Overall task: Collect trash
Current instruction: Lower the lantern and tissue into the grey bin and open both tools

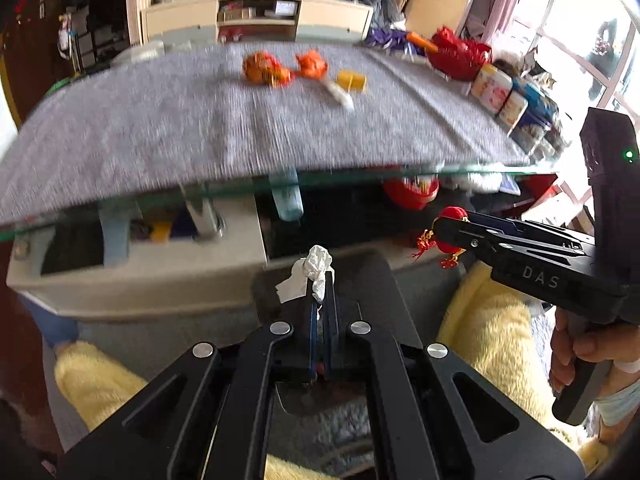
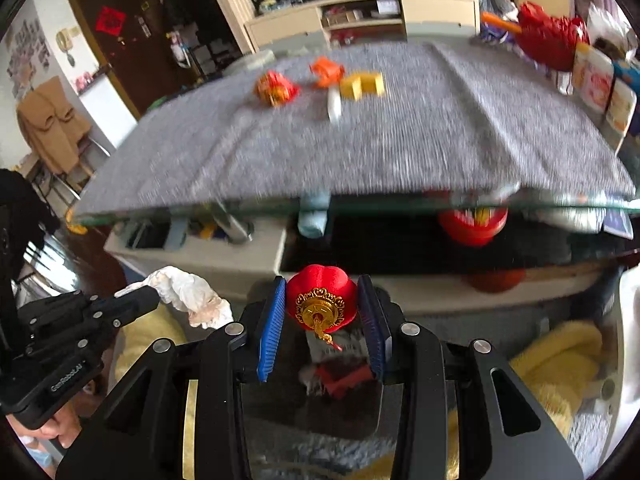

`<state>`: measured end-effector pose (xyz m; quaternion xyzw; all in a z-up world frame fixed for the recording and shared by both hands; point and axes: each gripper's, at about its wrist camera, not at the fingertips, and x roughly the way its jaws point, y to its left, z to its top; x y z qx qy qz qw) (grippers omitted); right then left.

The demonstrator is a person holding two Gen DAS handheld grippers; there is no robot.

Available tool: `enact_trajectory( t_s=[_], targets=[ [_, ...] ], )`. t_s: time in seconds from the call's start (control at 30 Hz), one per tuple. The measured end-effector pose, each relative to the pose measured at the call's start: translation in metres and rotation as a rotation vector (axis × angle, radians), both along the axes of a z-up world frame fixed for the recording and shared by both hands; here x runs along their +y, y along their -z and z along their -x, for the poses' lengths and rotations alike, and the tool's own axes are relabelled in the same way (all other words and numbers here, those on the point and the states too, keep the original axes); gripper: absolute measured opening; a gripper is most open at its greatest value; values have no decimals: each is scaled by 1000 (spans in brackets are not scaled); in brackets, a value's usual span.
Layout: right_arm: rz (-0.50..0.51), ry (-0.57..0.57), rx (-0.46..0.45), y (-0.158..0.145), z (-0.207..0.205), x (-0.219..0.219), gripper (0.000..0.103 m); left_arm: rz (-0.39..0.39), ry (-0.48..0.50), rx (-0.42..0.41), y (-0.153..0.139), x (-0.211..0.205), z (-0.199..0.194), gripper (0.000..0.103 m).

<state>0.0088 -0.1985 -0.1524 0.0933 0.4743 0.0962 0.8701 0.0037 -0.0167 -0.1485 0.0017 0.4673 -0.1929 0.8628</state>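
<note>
Left wrist view: left gripper point(image 1: 320, 280) clamped fully on tissue point(image 1: 316, 266); right gripper point(image 2: 322, 304) part-closed on lantern point(image 2: 322, 300). Both are held below the table point(image 1: 160, 128) edge. Step: carrying. Next: find a bin, release.

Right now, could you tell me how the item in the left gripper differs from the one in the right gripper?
The left gripper is shut on a crumpled white tissue, thin and shapeless. The right gripper holds a round red lantern with gold trim, so its fingers stand apart. The tissue sticks out past the fingertips; the lantern sits between them. Both are held off the table.
</note>
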Motion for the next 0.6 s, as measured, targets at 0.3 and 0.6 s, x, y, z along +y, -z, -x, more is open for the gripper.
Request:
enact_trajectory(
  t_s=[0.3,0.6],
  targets=[
    [22,-16,112,45,2,10,38,7,-9,134,51,-2,9,1],
    [24,-19,183,68,-1,12,38,-1,12,229,80,-12,8,4]
  ],
)
